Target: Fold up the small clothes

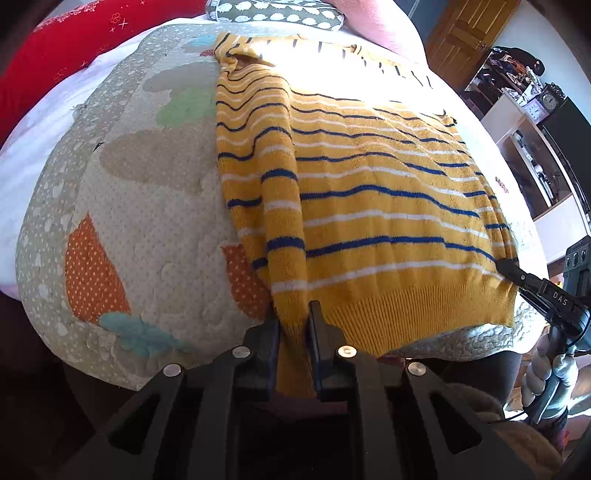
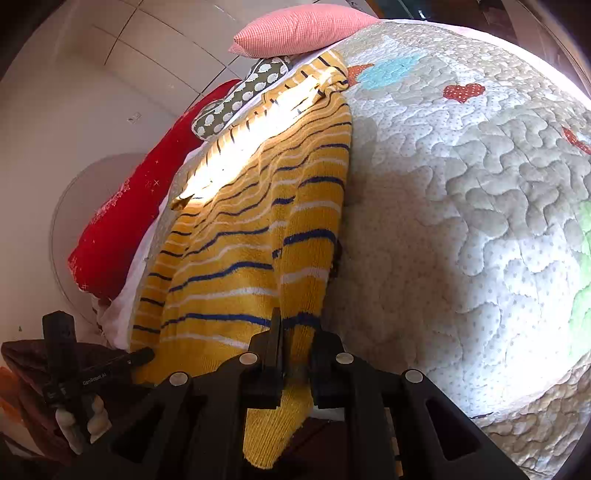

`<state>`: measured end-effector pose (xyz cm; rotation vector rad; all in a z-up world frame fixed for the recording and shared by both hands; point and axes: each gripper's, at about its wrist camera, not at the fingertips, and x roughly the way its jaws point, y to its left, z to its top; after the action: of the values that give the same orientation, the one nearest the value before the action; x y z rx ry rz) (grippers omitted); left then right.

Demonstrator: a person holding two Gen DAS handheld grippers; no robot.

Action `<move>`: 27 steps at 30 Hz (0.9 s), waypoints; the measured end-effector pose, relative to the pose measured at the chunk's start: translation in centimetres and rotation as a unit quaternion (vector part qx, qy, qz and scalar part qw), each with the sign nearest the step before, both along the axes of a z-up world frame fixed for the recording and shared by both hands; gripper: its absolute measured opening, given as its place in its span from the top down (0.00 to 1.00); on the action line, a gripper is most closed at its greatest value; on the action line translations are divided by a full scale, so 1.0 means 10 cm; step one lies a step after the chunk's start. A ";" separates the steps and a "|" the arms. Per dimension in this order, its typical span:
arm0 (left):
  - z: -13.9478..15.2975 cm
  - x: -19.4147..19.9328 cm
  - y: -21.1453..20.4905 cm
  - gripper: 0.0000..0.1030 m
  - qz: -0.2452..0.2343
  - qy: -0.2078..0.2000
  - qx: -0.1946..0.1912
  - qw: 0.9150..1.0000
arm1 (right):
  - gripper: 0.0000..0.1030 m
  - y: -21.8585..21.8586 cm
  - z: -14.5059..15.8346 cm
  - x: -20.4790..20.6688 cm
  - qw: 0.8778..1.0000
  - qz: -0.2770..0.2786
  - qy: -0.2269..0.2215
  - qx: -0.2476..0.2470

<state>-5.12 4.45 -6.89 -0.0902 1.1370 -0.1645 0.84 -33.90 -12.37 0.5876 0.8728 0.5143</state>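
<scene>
A small yellow sweater [image 1: 369, 192] with blue and white stripes lies flat on the quilted bed cover [image 1: 155, 206], hem toward me. Both sleeves are folded down along its sides. My left gripper [image 1: 293, 314] is shut on the left sleeve [image 1: 280, 206] near its cuff, at the bed's near edge. The right gripper's finger [image 1: 513, 269] shows at the sweater's right side. In the right wrist view my right gripper [image 2: 295, 332] is shut on the right sleeve [image 2: 306, 236], whose cuff hangs between the fingers over the bed edge. The left gripper [image 2: 88, 376] shows at lower left.
A red pillow [image 1: 55, 59], a grey patterned cushion [image 1: 280, 14] and a pink pillow [image 2: 299, 29] lie at the head of the bed. White shelves with clocks [image 1: 535, 122] and a wooden door [image 1: 465, 40] stand to the right. The quilt [image 2: 461, 221] spreads wide beside the sweater.
</scene>
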 end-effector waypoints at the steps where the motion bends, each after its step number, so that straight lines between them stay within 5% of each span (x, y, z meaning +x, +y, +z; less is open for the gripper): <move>1: 0.03 -0.03 0.05 0.86 0.002 -0.005 -0.009 1.000 | 0.89 -0.01 0.00 -0.03 1.000 0.000 -0.002 -0.007; 6: 0.30 -0.22 0.32 0.74 0.030 -0.059 -0.006 0.998 | 0.89 -0.23 0.10 -0.14 0.999 -0.025 -0.007 -0.025; 9: 0.43 -0.21 0.42 0.58 0.040 -0.088 0.009 0.995 | 0.88 -0.33 0.21 -0.18 0.998 -0.043 -0.025 -0.042; 15: 0.31 0.27 0.58 0.56 0.062 -0.066 -0.033 0.995 | 0.84 -0.19 0.27 -0.09 0.998 -0.037 -0.032 -0.028; 19: 0.08 0.57 0.43 0.59 0.024 -0.024 -0.068 0.997 | 0.84 -0.01 0.24 -0.05 0.999 -0.018 -0.026 -0.028; 21: -0.03 0.65 0.28 0.73 0.008 -0.005 -0.060 0.998 | 0.84 0.02 0.25 -0.04 0.999 -0.014 -0.028 -0.028; 22: -0.07 0.67 0.23 0.93 0.010 0.002 -0.050 0.999 | 0.84 0.02 0.26 -0.04 0.999 -0.013 -0.029 -0.027; 27: 0.09 0.53 0.33 0.95 0.056 -0.025 0.001 0.998 | 0.84 0.03 0.32 -0.07 0.998 -0.016 -0.042 -0.037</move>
<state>0.19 7.73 -5.97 -0.1467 1.0797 -0.0647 0.13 -33.61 -9.21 0.5084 0.7982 0.4728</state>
